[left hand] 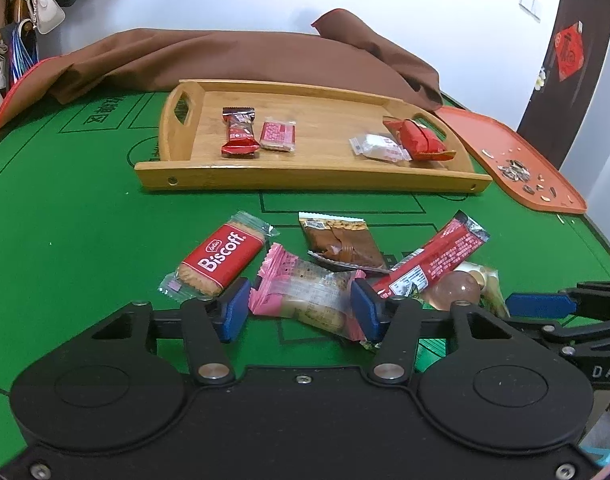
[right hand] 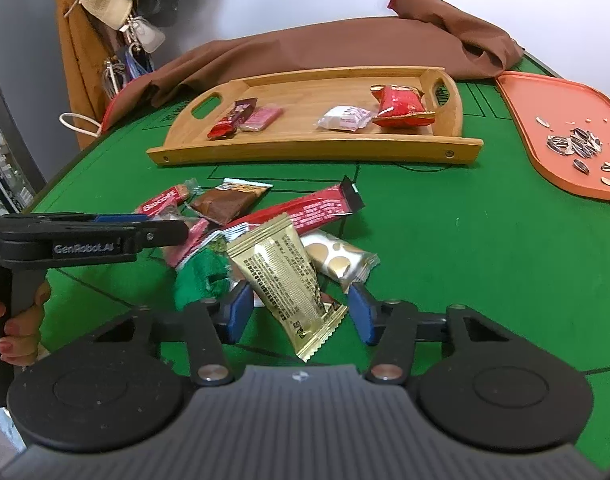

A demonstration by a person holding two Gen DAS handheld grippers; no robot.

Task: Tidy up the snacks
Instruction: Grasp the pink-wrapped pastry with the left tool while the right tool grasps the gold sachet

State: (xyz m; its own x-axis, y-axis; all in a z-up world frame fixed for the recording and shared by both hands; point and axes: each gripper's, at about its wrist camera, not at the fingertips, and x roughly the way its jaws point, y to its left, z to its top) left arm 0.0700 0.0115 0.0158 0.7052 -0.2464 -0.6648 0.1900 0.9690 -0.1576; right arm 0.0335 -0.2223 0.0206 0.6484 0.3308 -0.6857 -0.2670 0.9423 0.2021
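My left gripper [left hand: 299, 308] has its blue pads touching both ends of a pink wafer packet [left hand: 305, 294] lying on the green table. Around it lie a red Biscoff biscuit [left hand: 221, 258], a brown packet [left hand: 341, 244], a long red bar [left hand: 433, 258] and a round chocolate ball [left hand: 453, 286]. My right gripper [right hand: 301, 308] straddles a tilted gold packet [right hand: 281, 272]; slim gaps show between the pads and the packet. A white-gold packet [right hand: 337, 260] and a green wrapper [right hand: 203, 276] lie beside it. The wooden tray [left hand: 305, 178] beyond holds several snacks.
An orange tray [right hand: 545, 120] with sunflower seed shells sits at the right. Brown cloth [left hand: 225, 56] is bunched behind the wooden tray. A person's hand [right hand: 21, 320] grips the left gripper's handle at the left edge of the right wrist view. Bags and a hat hang at the back left.
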